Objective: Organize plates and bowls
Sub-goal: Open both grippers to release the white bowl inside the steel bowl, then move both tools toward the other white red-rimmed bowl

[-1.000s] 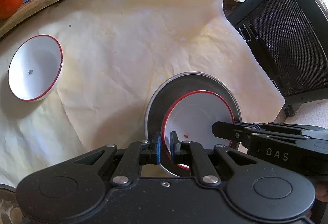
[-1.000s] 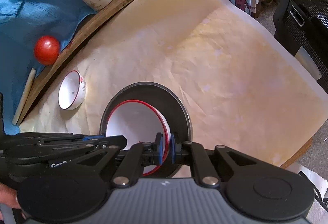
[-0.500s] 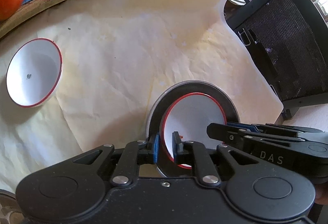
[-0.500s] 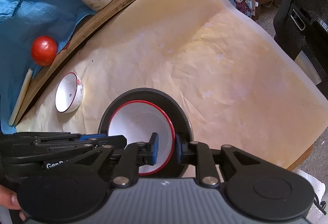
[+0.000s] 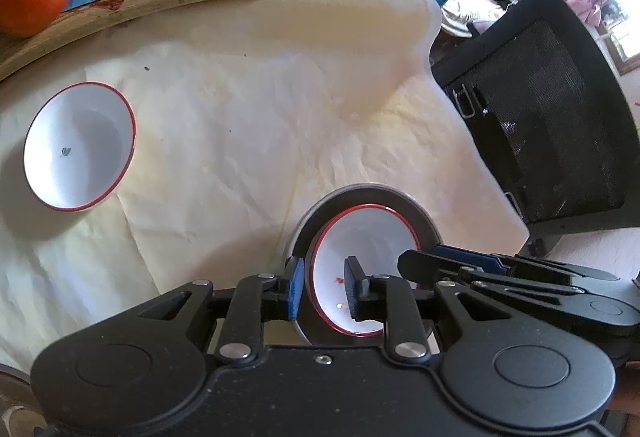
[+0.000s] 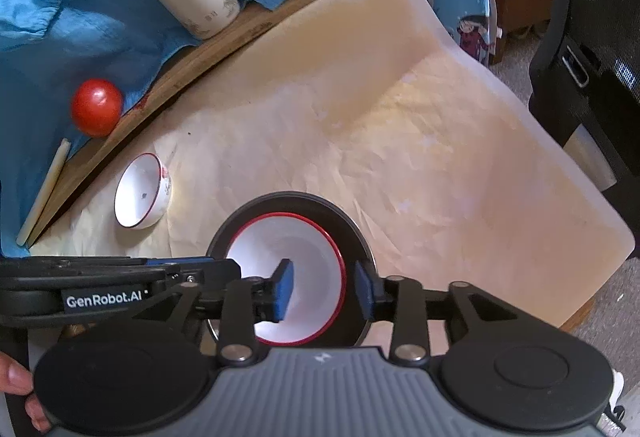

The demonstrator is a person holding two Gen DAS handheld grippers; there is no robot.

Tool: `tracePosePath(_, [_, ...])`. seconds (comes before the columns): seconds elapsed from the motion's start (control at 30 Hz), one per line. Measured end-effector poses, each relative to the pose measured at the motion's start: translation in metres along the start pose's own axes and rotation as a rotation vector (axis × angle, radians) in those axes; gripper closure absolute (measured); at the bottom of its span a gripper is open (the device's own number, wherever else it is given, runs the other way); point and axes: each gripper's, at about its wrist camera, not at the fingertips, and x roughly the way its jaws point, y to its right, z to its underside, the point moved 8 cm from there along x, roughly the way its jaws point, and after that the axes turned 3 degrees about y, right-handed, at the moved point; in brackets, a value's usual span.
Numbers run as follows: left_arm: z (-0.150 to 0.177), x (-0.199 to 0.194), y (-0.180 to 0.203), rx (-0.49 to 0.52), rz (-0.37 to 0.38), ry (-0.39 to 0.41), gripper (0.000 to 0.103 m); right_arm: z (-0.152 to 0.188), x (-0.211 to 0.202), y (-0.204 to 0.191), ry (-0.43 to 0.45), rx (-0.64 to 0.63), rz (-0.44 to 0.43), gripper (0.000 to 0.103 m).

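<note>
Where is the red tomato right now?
The tomato sits far left in the right wrist view, on the blue cloth behind the wooden edge, beyond the lone bowl.

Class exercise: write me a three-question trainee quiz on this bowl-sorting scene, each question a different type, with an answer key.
1. True or false: the right gripper is clamped shut on the near bowl.
2. Multiple choice: the near bowl sits A) on bare paper B) in the grey plate C) on the wooden shelf.
3. Fill in: the far bowl stands alone on the ____.

Key: 1 false, its jaws are open, one either side of the rim; 2 B; 3 paper.
</note>
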Motion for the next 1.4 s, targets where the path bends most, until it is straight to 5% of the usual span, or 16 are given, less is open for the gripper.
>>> tracePosePath(0.1, [-0.003, -0.009, -0.001, -0.018, 0.016, 0.027, 0.062, -0.002, -0.005, -0.006, 0.016, -0.017, -0.004, 0.045])
tracePosePath(0.17, [-0.007, -0.019, -0.007, -0.006, -0.035, 0.067, 0.036, -0.004, -0.007, -0.008, 0.028, -0.034, 0.015, 0.038])
tracePosePath(0.33, [-0.015, -0.041, -0.019, -0.048, -0.021, 0.132, 0.029, -0.009, -0.012, -0.017, 0.049, -0.060, 0.016, 0.023])
tracePosePath(0.57, [-0.018, -0.065, -0.066, -0.150, -0.131, 0.198, 0.009, -0.016, -0.008, -0.037, 0.050, -0.118, 0.009, 0.012])
tracePosePath(0.73, [-0.011, -0.078, -0.113, -0.284, -0.216, 0.228, 0.002, -0.022, -0.002, -0.050, 0.050, -0.152, -0.004, 0.001])
tracePosePath(1.03, [0.004, -0.094, -0.175, -0.468, -0.345, 0.279, 0.001, -0.033, 0.017, -0.083, 0.052, -0.269, -0.017, 0.000])
tracePosePath(1.4, [0.007, -0.085, -0.193, -0.501, -0.405, 0.265, 0.001, -0.047, 0.058, -0.114, -0.002, -0.412, -0.023, 0.000])
